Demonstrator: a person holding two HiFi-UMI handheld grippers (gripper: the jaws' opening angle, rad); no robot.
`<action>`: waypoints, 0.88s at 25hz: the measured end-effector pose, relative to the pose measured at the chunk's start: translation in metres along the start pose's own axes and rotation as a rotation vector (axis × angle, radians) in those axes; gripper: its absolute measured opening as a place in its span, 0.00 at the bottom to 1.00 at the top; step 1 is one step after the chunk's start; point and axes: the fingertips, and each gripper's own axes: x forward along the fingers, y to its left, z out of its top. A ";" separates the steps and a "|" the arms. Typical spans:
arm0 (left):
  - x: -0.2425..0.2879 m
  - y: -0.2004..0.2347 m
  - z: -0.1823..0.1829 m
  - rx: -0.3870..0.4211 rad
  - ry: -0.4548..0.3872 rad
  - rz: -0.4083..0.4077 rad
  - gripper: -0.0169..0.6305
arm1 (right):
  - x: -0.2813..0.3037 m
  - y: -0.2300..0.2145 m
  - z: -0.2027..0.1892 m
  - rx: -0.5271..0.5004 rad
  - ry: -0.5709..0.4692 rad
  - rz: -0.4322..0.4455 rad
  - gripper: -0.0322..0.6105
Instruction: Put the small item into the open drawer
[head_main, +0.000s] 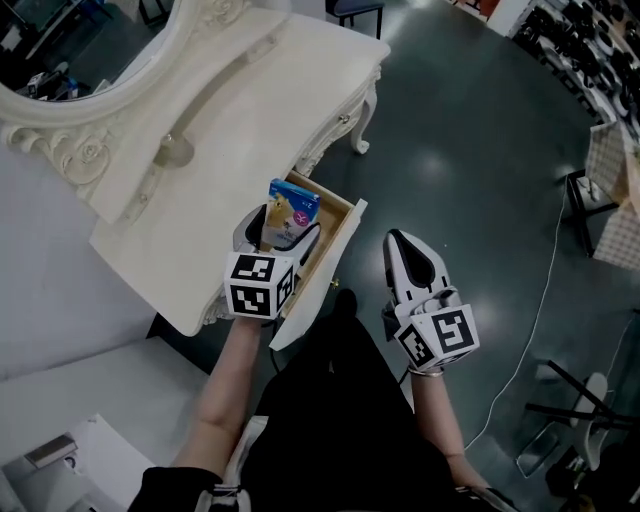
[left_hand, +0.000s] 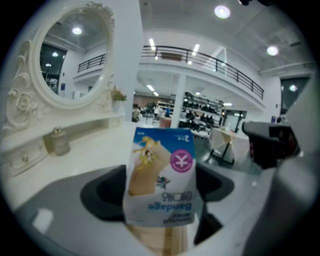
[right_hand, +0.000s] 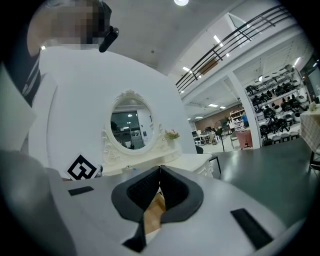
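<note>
My left gripper (head_main: 283, 222) is shut on a small blue-and-white bandage packet (head_main: 291, 212), held above the open wooden drawer (head_main: 336, 235) of the white dressing table (head_main: 240, 130). In the left gripper view the packet (left_hand: 161, 175) stands upright between the dark jaws, its print upside down, with the drawer's wood below it. My right gripper (head_main: 402, 240) is shut and holds nothing; it hovers over the floor just right of the drawer front. In the right gripper view its jaws (right_hand: 160, 172) meet at the tips.
An oval mirror (head_main: 70, 50) stands at the table's back, and a small glass bottle (head_main: 172, 150) sits on the top. The dark floor (head_main: 470, 150) spreads to the right, with a white cable (head_main: 530, 320) and metal stands (head_main: 580, 400) on it. A chair (head_main: 355, 12) stands beyond the table.
</note>
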 end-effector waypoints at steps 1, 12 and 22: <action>0.005 0.000 -0.002 0.002 0.011 -0.001 0.69 | 0.002 -0.003 -0.001 0.003 0.004 -0.001 0.06; 0.051 0.002 -0.037 0.018 0.148 -0.011 0.69 | 0.018 -0.034 -0.018 0.054 0.060 -0.022 0.06; 0.078 0.006 -0.076 0.039 0.276 -0.018 0.69 | 0.027 -0.055 -0.031 0.081 0.099 -0.041 0.06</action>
